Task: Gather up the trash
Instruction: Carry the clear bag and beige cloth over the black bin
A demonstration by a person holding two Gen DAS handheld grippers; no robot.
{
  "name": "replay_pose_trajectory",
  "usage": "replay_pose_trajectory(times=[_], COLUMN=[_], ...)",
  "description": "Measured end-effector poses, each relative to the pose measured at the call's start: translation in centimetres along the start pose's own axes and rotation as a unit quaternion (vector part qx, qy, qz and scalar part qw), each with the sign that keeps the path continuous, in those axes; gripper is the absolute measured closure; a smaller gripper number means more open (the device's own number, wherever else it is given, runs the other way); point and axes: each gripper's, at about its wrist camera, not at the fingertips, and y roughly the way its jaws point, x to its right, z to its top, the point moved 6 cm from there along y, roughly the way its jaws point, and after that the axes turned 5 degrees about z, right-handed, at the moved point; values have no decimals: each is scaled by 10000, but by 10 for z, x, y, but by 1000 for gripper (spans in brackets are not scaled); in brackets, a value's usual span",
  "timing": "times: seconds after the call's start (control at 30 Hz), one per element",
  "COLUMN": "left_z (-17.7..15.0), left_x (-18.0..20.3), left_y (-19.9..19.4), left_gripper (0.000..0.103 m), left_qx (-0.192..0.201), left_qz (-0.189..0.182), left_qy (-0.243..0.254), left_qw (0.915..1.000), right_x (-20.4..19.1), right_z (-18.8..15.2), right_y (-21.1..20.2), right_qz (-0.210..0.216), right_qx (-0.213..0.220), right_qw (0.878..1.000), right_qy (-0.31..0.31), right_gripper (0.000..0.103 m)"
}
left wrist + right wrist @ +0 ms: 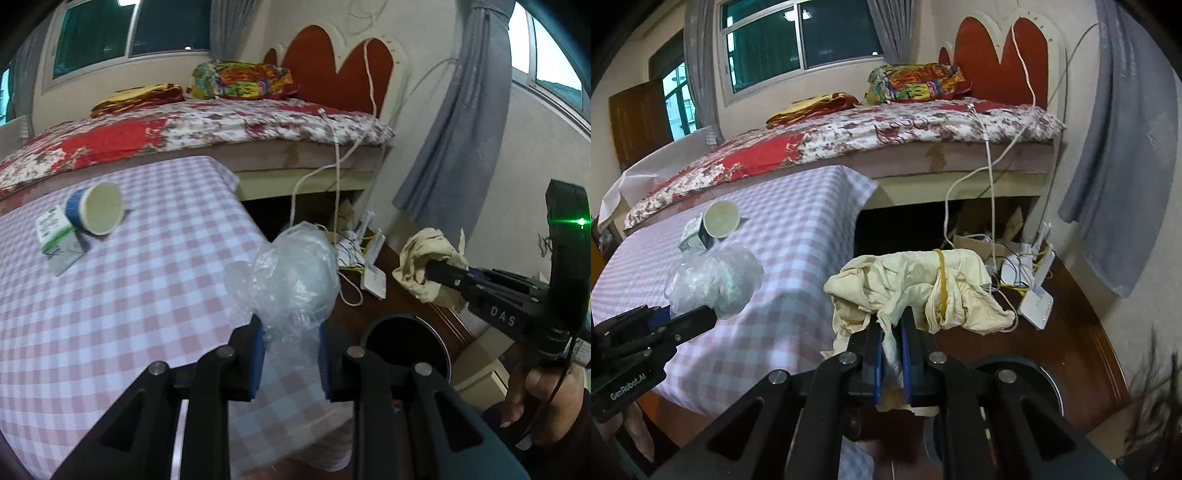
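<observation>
Clear plastic bag (291,280) clenched in left gripper (291,363) jaws; right gripper (892,354) jaws pinch seemingly crumpled cloth (908,284).

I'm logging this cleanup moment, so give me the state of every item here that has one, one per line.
left gripper: shut on the plastic bag.
plastic bag: crumpled, held off the table.
right gripper: shut on the paper wad.
paper wad: crumpled, rubber-banded, held up.
paper cup: tipped on its side on the table, mouth toward the camera.
small carton: lying on the table against the cup.
bin: open, below the grippers.
</observation>
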Motion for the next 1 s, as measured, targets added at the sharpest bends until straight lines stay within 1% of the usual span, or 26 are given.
replay_pose_trajectory(times=[0.53,0.83,1.0], left_z=[-16,-30,-42], left_x=[68,109,126], left_y=[16,27,42], left_gripper=[77,77,77], left_qx=[-278,-502,-714], left_qz=[-529,-854,-975], left_qy=[441,757,874], left_qw=[9972,9922,9888], right_x=[67,99,115], right_z=[-45,-71,-89], right_y=[-17,-27,-30], right_qz=[-499,-706,-790], right_qx=[-238,-365,-476], right_qw=[9977,9950,9932], right_qy=[392,612,715], right_gripper=[94,94,94])
